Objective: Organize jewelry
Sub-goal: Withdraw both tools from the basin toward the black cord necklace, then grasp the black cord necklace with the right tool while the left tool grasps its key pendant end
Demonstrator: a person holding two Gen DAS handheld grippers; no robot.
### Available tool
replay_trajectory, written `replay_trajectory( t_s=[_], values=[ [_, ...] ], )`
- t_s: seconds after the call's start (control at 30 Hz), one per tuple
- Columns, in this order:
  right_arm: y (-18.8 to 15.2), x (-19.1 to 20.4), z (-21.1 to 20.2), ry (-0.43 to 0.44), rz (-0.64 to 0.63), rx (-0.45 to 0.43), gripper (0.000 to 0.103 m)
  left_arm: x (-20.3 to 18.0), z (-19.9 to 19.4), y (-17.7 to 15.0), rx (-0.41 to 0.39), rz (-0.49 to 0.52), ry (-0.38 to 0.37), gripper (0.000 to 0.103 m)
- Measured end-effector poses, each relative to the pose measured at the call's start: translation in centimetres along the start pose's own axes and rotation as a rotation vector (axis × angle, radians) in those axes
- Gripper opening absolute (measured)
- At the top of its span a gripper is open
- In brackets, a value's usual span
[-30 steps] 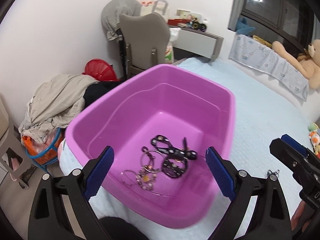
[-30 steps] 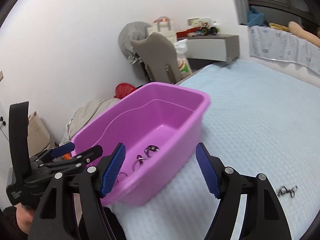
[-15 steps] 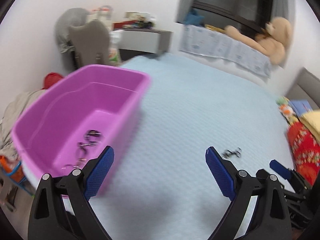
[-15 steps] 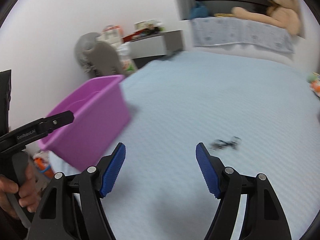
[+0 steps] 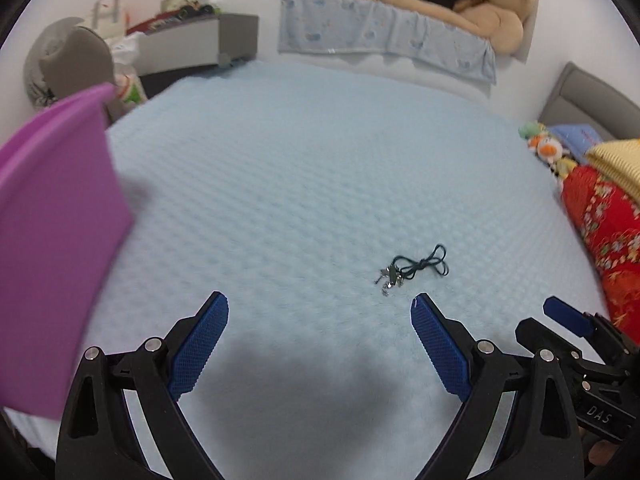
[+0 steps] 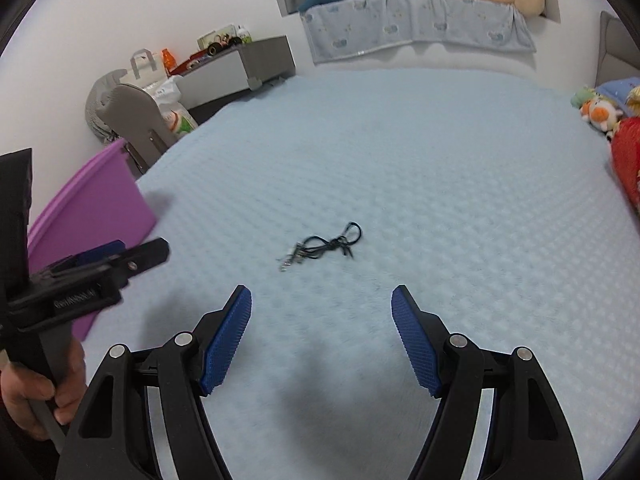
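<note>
Jewelry here comes down to one loose piece, but the biggest thing in view is the pale blue bed cover (image 6: pixel 400 168), soft and quilted, so anything small sinks slightly into its nap. At its left edge sits the purple tub (image 5: pixel 52 216), cut off by the frame; its inside is hidden in both views. Both tools hover above the cover with nothing between their pads: the left gripper (image 5: pixel 319 346) stands wide, and the right gripper (image 6: pixel 321 334) likewise. Between and just ahead of them lies the black cord necklace (image 6: pixel 326 245), well apart from the tub. It looks light, limp and prone to tangling; its metal end (image 5: pixel 387 279) probably slips. The bunched knot mid-cord seems the surest hold. Blur leaves the pendant's shape unreadable.
</note>
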State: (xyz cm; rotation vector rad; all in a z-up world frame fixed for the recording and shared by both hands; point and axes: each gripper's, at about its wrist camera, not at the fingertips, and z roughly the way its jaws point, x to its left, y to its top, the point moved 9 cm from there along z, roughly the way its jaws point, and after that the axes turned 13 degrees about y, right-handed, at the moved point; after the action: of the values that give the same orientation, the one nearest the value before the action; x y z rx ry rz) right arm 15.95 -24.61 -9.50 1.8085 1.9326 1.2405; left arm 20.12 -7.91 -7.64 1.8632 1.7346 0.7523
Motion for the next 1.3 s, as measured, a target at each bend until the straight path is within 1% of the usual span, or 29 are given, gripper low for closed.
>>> replay_trajectory(
  t_s=[0.2, 0.33, 0.5, 0.67, 0.83, 0.93, 1.0, 1.03, 1.07, 1.1, 1.17, 1.23, 1.27, 1.3],
  values=[
    [0.3, -3.6, 4.0, 0.004, 0.017, 0.028, 0.070, -3.3, 5.2, -0.8, 0.028, 0.036, -0.008, 0.091],
    [0.6, -4.7, 6.0, 0.026, 0.025, 0.032, 0.070, -4.2, 7.4, -1.0, 0.034, 0.049, -0.018, 0.091],
    [1.0, -5.4, 7.9, 0.037, 0.020, 0.037, 0.070, -4.7, 9.0, -0.8, 0.031, 0.061, -0.015, 0.091],
    [1.4, -5.8, 9.5, 0.030, 0.006, 0.046, 0.069, -5.2, 10.5, -0.8, 0.051, 0.058, -0.007, 0.091],
    [2.0, -6.4, 10.4, 0.033, 0.029, 0.028, 0.069, -5.2, 11.2, -0.7, 0.062, 0.038, -0.001, 0.091],
    [2.4, -6.6, 11.0, 0.036, 0.024, 0.040, 0.069, -5.1, 11.6, -0.8, 0.077, 0.026, -0.002, 0.090],
    [2.6, -6.7, 11.3, 0.040, 0.014, 0.053, 0.064, -5.2, 11.7, -0.8, 0.082, 0.031, 0.006, 0.089],
    [2.5, -6.9, 11.5, 0.040, 0.012, 0.064, 0.059, -5.3, 11.7, -0.8, 0.081, 0.038, 0.010, 0.088],
    [2.4, -7.2, 11.8, 0.031, 0.006, 0.087, 0.054, -5.5, 11.6, -0.8, 0.076, 0.051, 0.008, 0.085],
    [2.4, -7.5, 11.9, 0.026, -0.004, 0.098, 0.052, -5.7, 11.6, -0.8, 0.072, 0.059, 0.001, 0.083],
    [2.6, -7.5, 11.9, 0.016, -0.024, 0.102, 0.038, -6.4, 11.3, -0.8, 0.061, 0.088, -0.014, 0.073],
    [2.7, -7.5, 12.0, 0.010, -0.033, 0.104, 0.033, -6.9, 11.1, -0.8, 0.053, 0.114, -0.012, 0.067],
    [2.8, -7.4, 12.0, 0.008, -0.038, 0.105, 0.027, -7.2, 11.0, -0.8, 0.051, 0.121, -0.021, 0.058],
    [2.8, -7.3, 12.2, 0.007, -0.045, 0.106, 0.023, -7.6, 10.9, -0.8, 0.046, 0.131, -0.035, 0.053]
  ],
)
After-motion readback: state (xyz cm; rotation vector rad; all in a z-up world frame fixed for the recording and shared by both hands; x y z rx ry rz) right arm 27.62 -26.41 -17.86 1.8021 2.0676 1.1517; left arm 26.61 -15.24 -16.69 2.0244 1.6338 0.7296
